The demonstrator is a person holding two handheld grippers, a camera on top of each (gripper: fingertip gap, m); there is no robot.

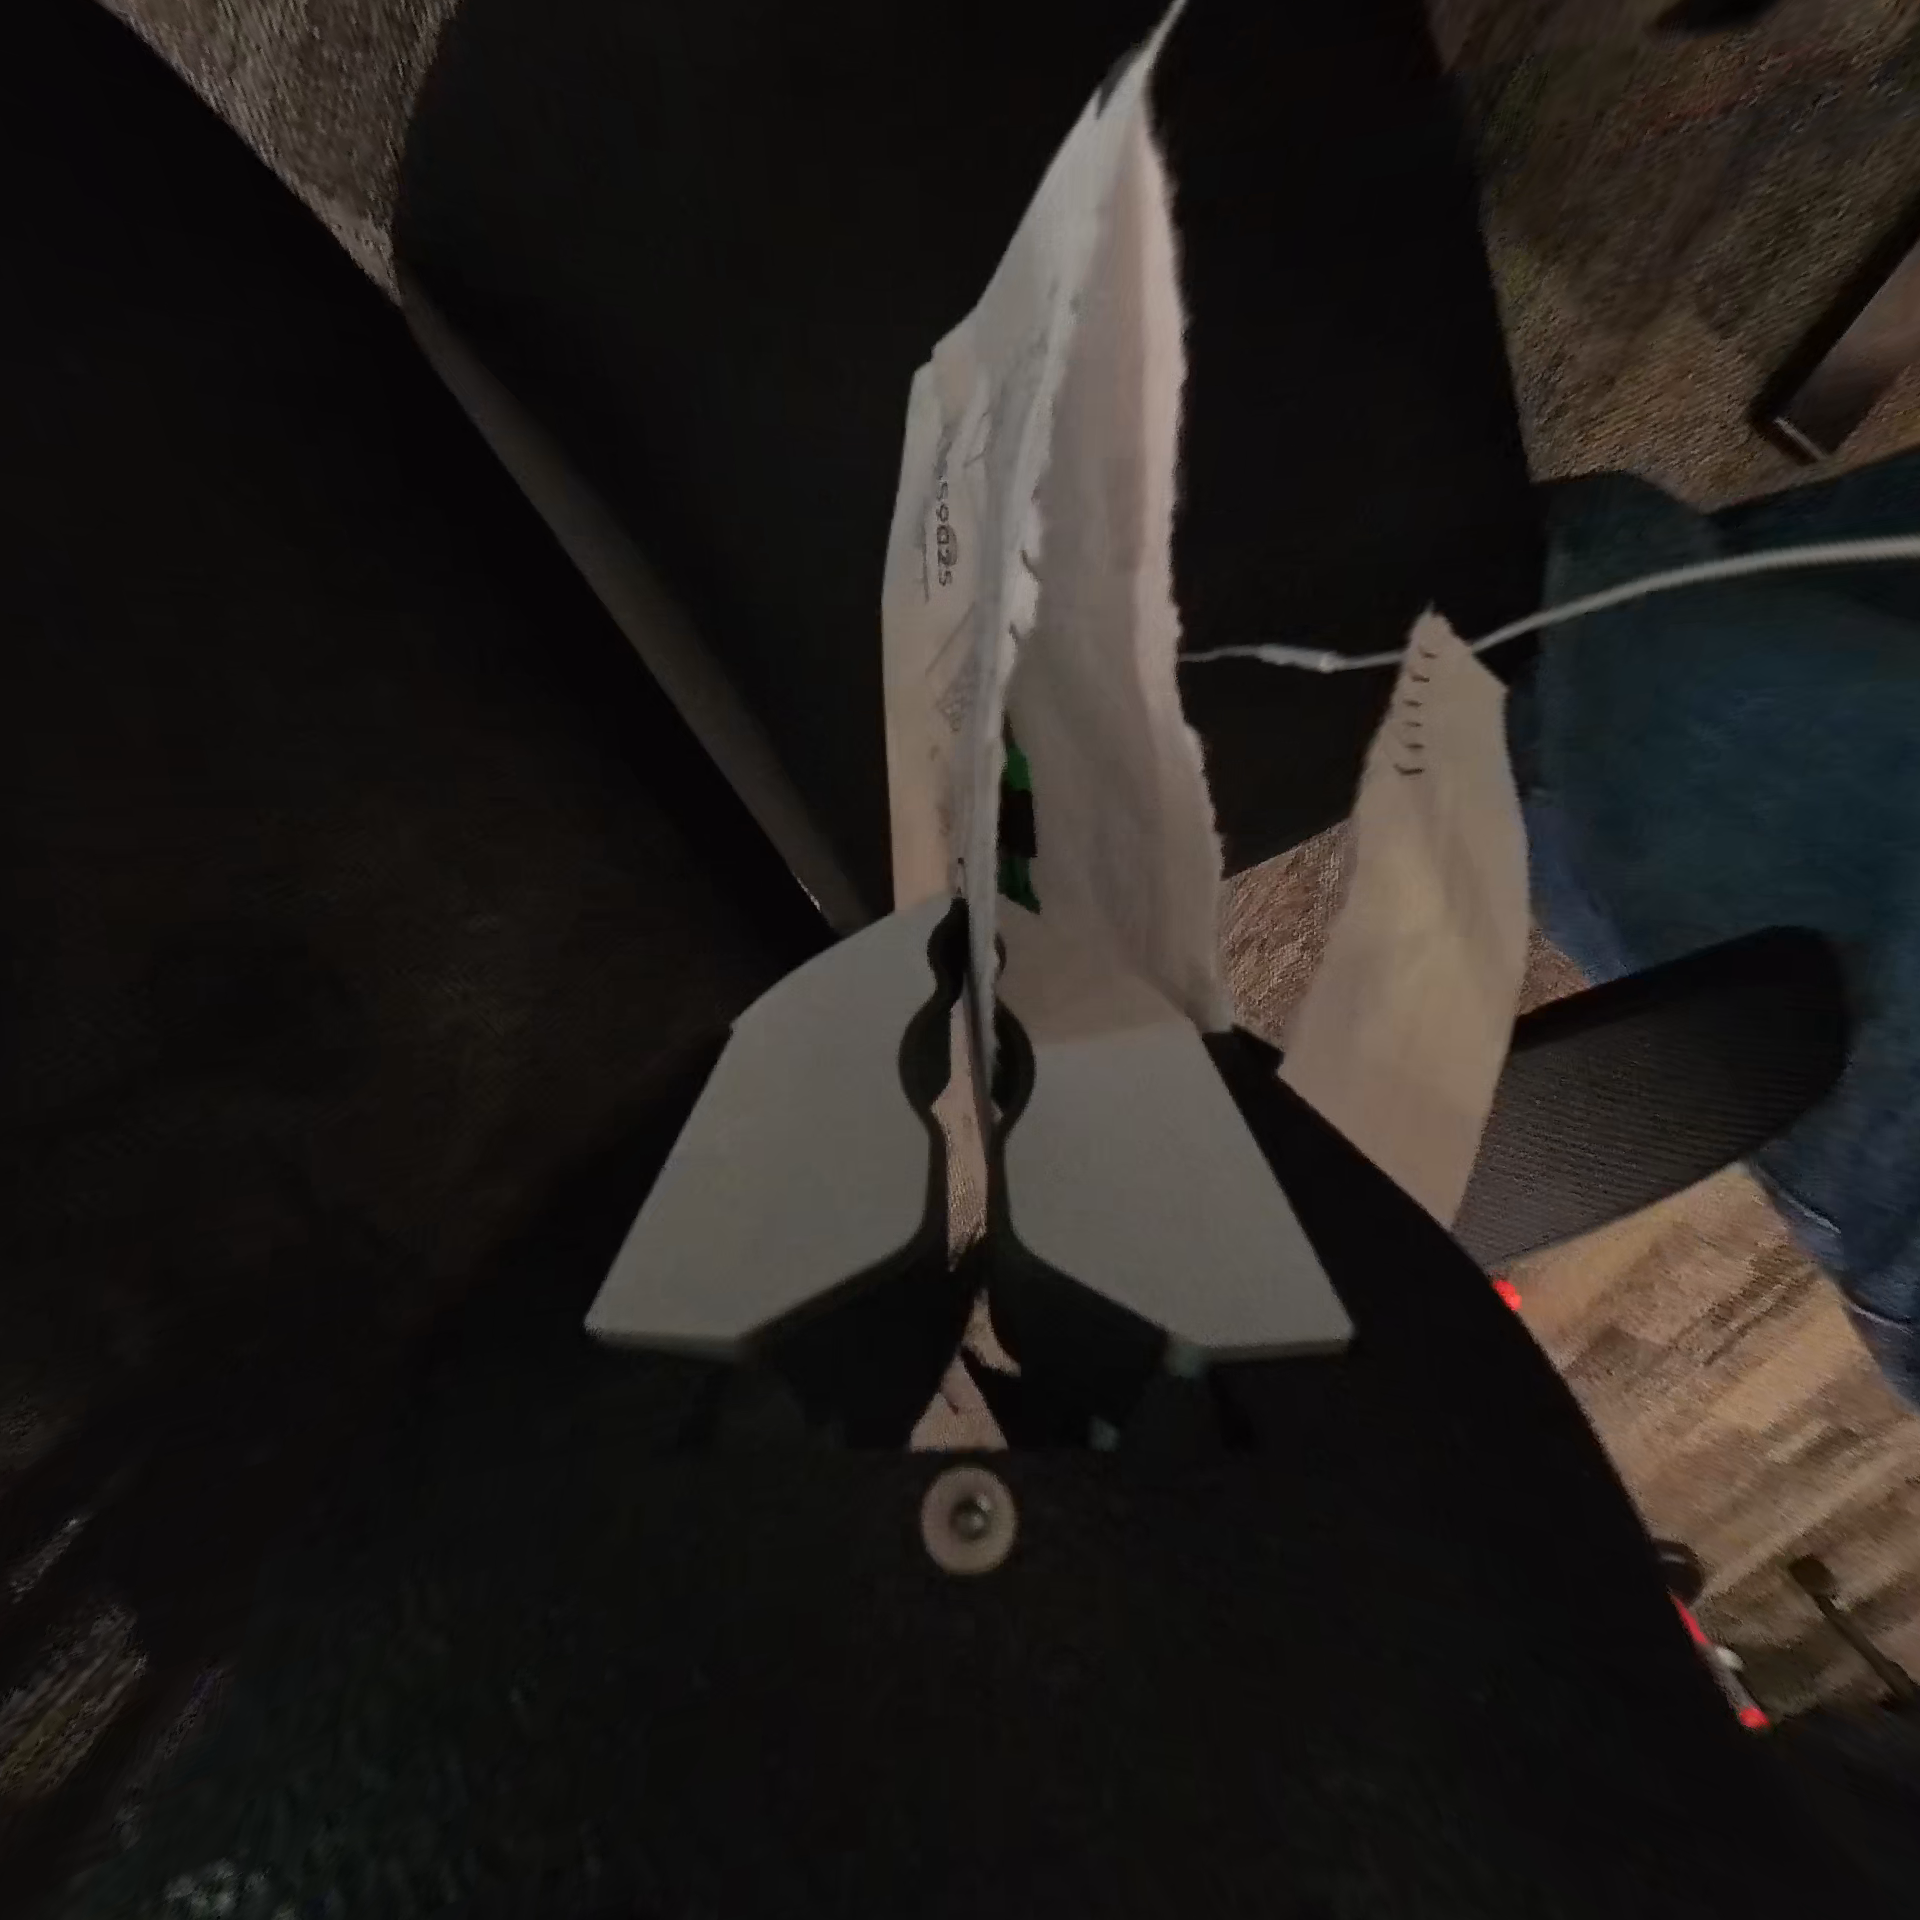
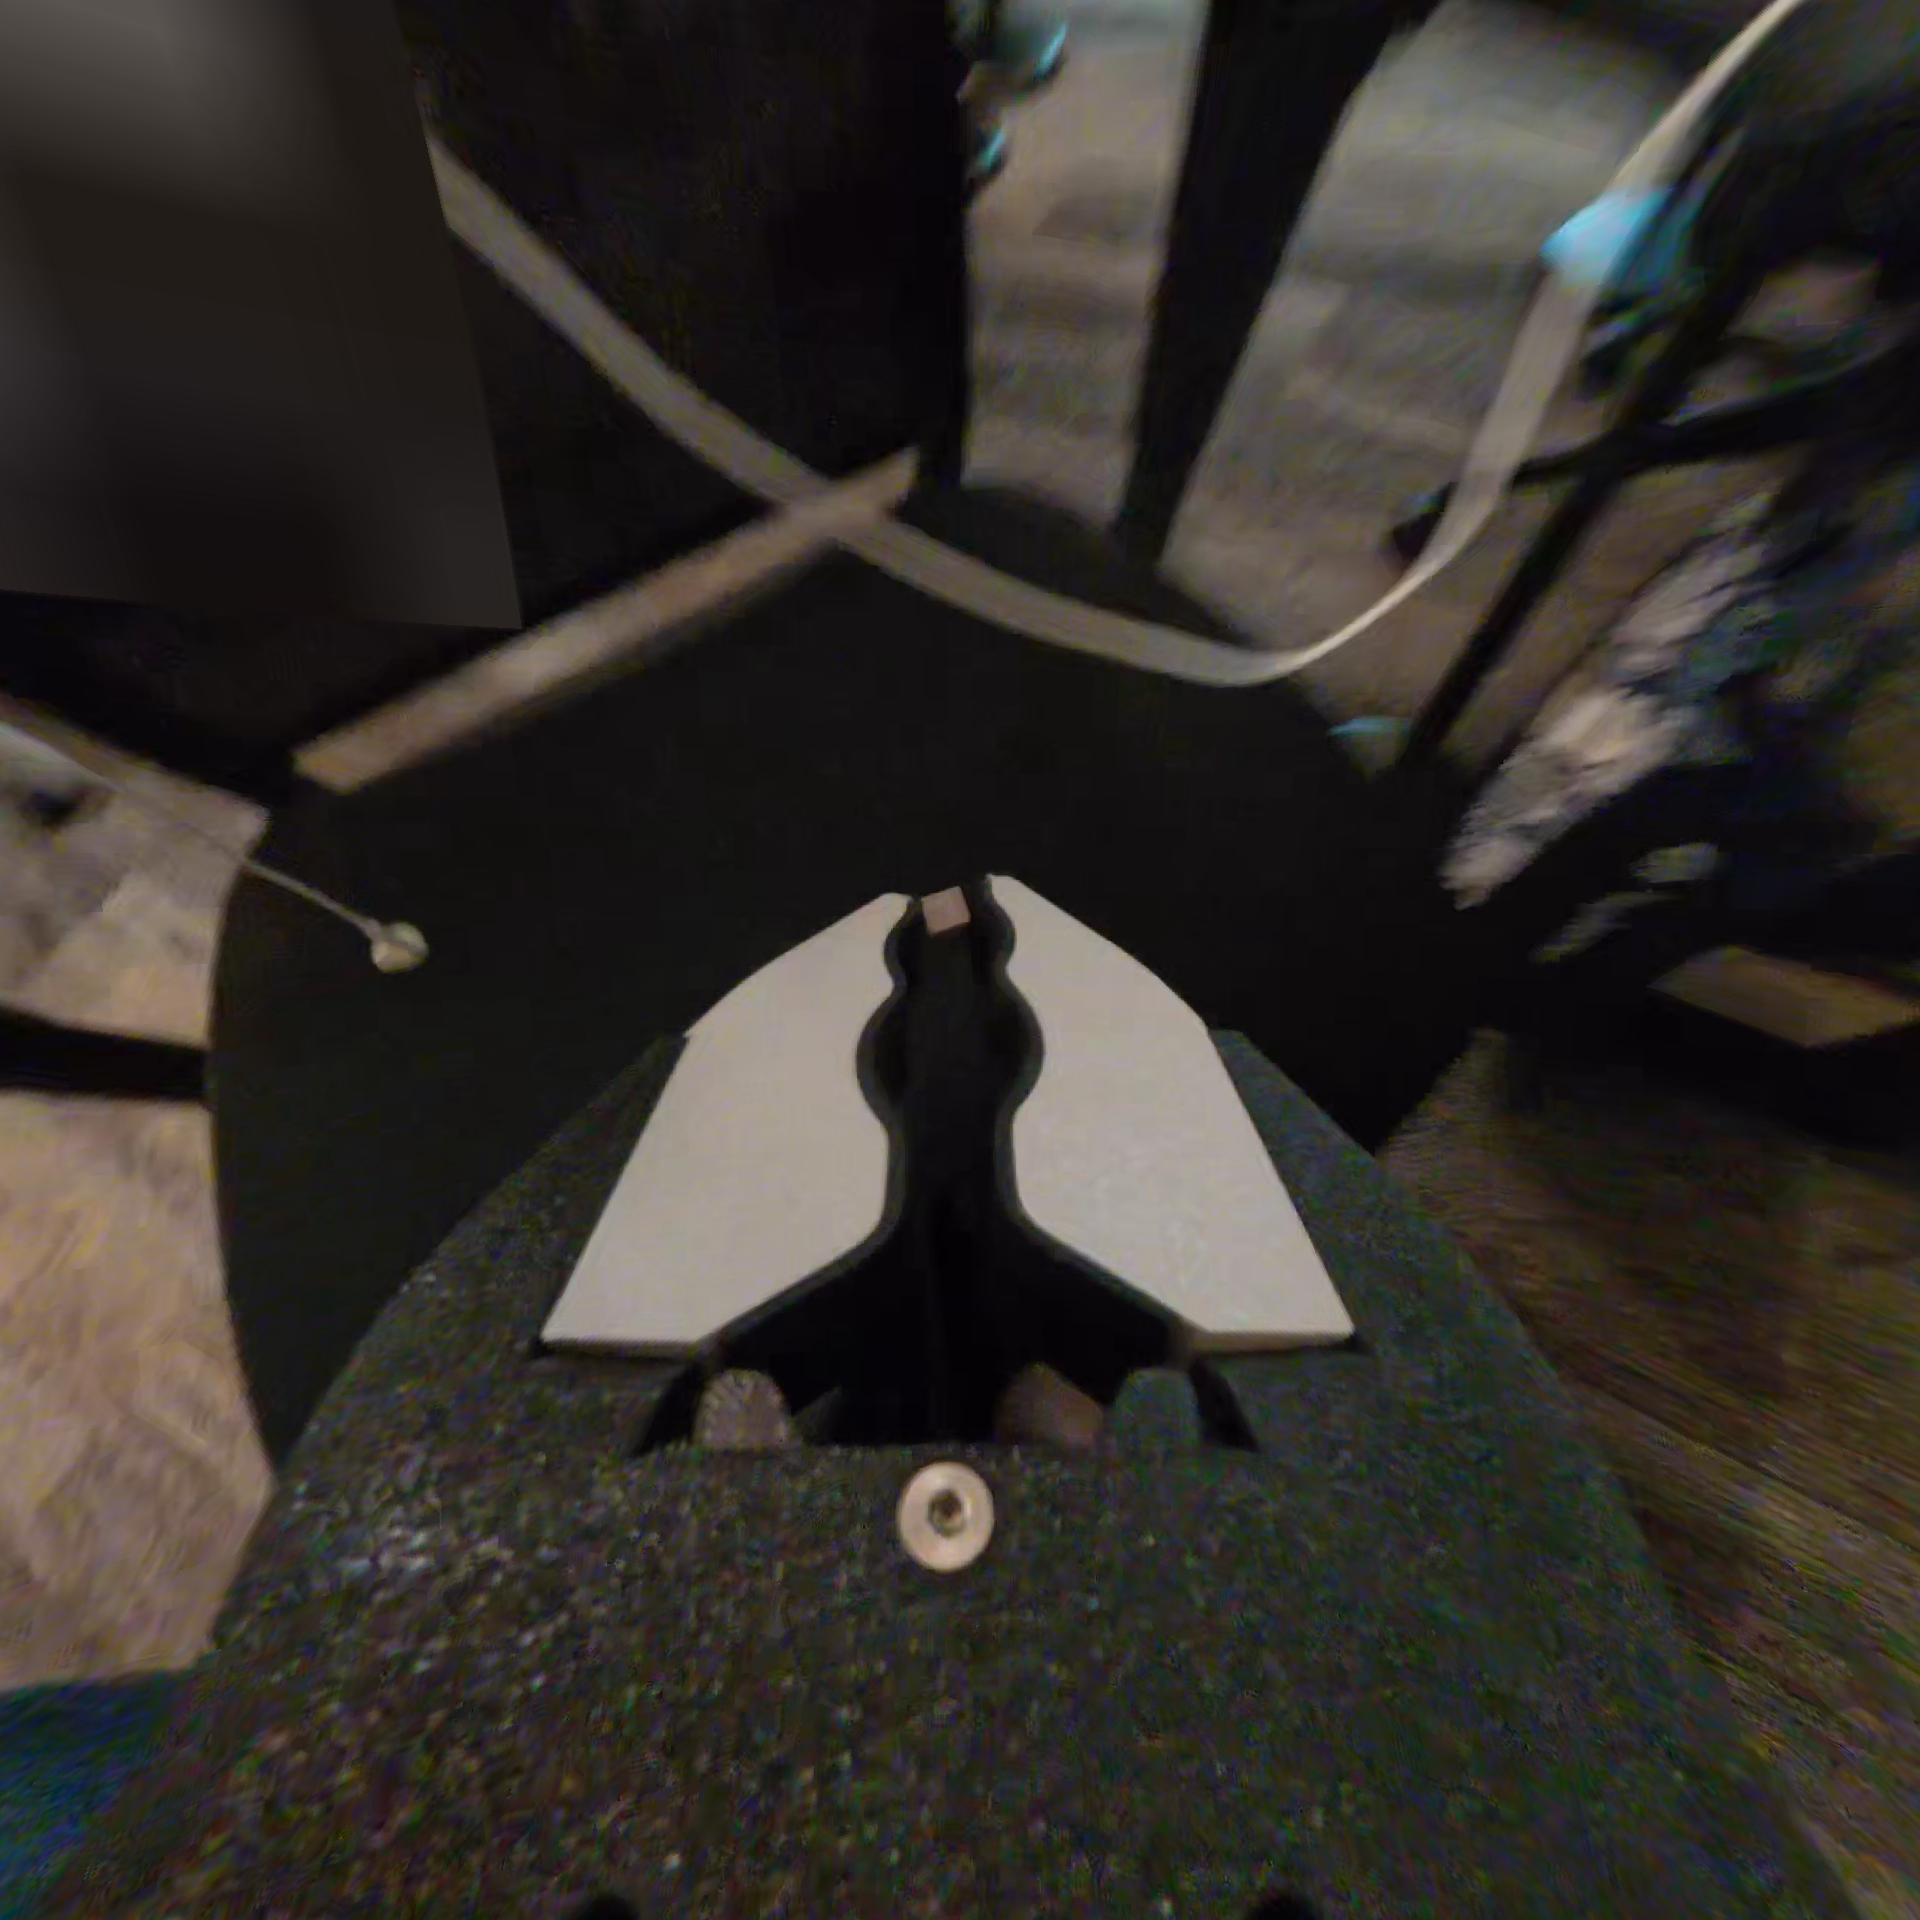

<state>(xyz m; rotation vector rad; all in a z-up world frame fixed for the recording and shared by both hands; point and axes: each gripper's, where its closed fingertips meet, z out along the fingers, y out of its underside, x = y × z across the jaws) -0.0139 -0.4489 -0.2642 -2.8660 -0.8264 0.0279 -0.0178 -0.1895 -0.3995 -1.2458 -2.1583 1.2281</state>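
Both views are dim, with large areas sunk into near black. In the left wrist view the torn white paper point(image 1: 1081, 582) is the brightest surface, fairly sharp, while the carpet point(image 1: 1662, 1382) smears at the edges. The right wrist view is grainy and motion-blurred; its pale straps point(image 2: 665, 613) streak, and wide-angle bending curves the borders.

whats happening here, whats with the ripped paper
A person is working with two handheld grippers. The left gripper is shut on a torn white paper, a sheet with print on it and ragged edges that stands up from between its fingers. Another paper piece hangs to the right, near a thin white cord. The right gripper is closed with a tiny pale scrap at its tips. The right wrist view is blurred, with carpet below.
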